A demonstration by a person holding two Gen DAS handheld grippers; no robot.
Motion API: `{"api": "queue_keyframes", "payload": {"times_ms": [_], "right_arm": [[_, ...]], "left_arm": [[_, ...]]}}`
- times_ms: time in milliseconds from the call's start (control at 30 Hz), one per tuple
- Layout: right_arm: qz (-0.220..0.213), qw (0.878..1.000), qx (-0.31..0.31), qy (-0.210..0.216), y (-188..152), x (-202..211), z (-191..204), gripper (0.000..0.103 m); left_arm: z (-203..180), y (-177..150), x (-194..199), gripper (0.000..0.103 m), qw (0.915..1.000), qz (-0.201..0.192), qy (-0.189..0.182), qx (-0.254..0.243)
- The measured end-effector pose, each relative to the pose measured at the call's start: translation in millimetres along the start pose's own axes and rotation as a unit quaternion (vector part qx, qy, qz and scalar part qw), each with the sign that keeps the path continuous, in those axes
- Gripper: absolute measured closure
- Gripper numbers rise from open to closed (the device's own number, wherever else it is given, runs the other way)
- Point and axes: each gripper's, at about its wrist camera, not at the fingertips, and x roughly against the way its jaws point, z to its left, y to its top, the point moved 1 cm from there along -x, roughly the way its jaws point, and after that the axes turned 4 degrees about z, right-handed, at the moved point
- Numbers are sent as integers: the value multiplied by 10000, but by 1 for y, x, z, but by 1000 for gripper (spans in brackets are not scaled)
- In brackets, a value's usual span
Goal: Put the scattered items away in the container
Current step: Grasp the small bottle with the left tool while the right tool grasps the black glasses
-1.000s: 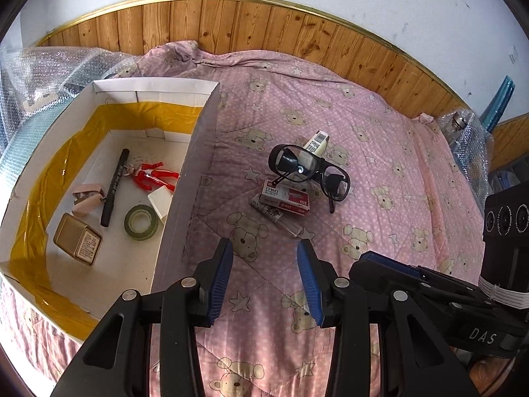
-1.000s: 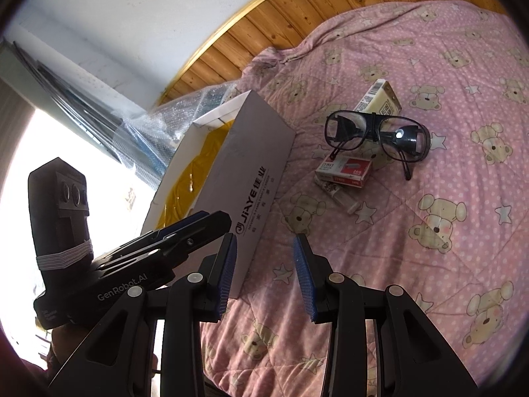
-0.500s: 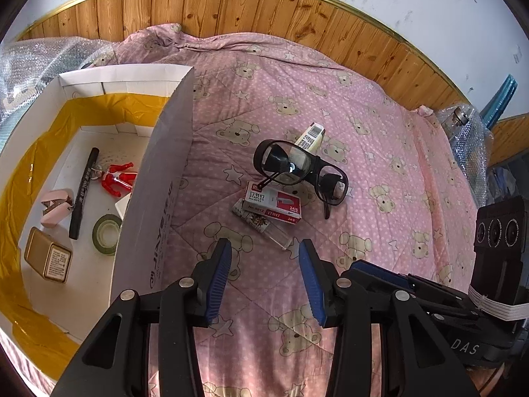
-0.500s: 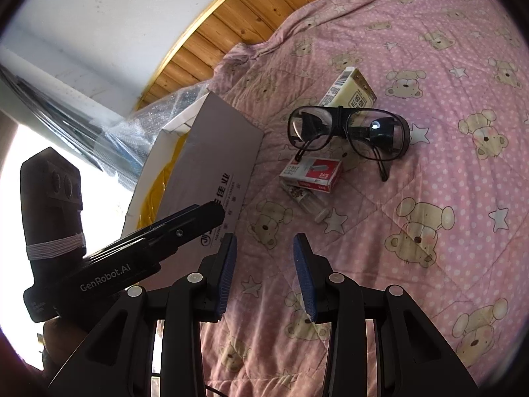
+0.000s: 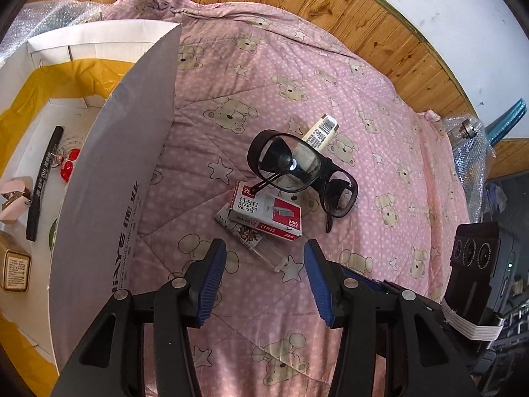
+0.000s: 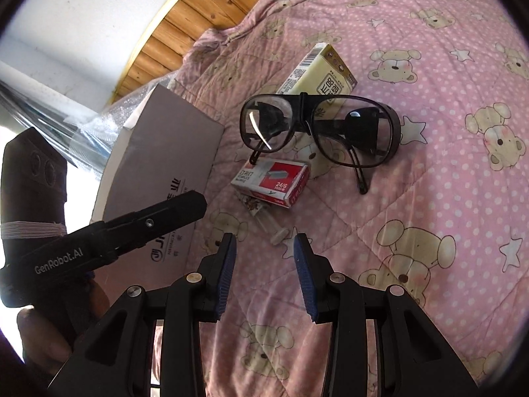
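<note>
On the pink bear-print quilt [image 5: 380, 172] lie black safety glasses [image 5: 297, 165] [image 6: 317, 129], a red-and-white staples box [image 5: 267, 211] [image 6: 274, 182], a clear plastic packet [image 5: 261, 244] [image 6: 264, 218] partly under it, and a cream carton [image 5: 320, 130] [image 6: 324, 72] behind the glasses. The white cardboard box [image 5: 112, 178] [image 6: 165, 162] stands at the left. My left gripper [image 5: 264, 264] is open, just short of the packet. My right gripper [image 6: 264, 248] is open too, its tips near the packet's end.
Inside the box lie a black marker [image 5: 43, 178], red clips [image 5: 67, 163], a pink item [image 5: 13, 198] and a gold tin [image 5: 15, 269]. Bubble wrap [image 5: 469, 152] sits at the right, a wooden headboard [image 5: 297, 6] behind.
Both grippers have moved forward and closer to the pile of staples box, packet and glasses. The box has slid left in the left wrist view. Both stay open.
</note>
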Motion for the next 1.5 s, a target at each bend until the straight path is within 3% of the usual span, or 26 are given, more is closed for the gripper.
{"api": "queue_keyframes", "payload": {"times_ms": [367,500,600,667,833,1033,1133,1200,1300,1333,1500], "right_arm": [[189,9994,256,103,8,-41,-1,63],[513,9923,581,971,0,-43,13,63],[367,9954,697,554,5,-26,2,61],[111,9978,631,176,15,-9,-13,55],[-549,9970,452,-314,46,26,-47,47],[-618,9918,831,-747,78,14,-56,45],[-491,9929,864,-657,85,5,-56,45],[-139,9925,1065,-579,75,4,-45,49],[322,9902,1358,-79,53,3,-23,50],[358,9881,1494,14,47,4,-16,50],[-28,9841,1751,-299,52,3,-2,46]], "left_arm": [[7,17,-21,48,9998,137,-36,110],[13,19,-26,48,9997,162,14,184],[17,19,-31,48,9995,207,18,221],[17,19,-37,46,9994,257,7,213],[12,14,-51,45,9991,394,78,100],[18,10,-58,44,9987,435,247,15],[18,6,-58,44,9988,363,323,-100],[20,5,-56,44,9988,324,367,-93],[25,2,-52,44,9984,287,487,-88],[25,1,-51,44,9981,278,534,-133],[23,-3,-51,46,9972,209,657,-287]]}}
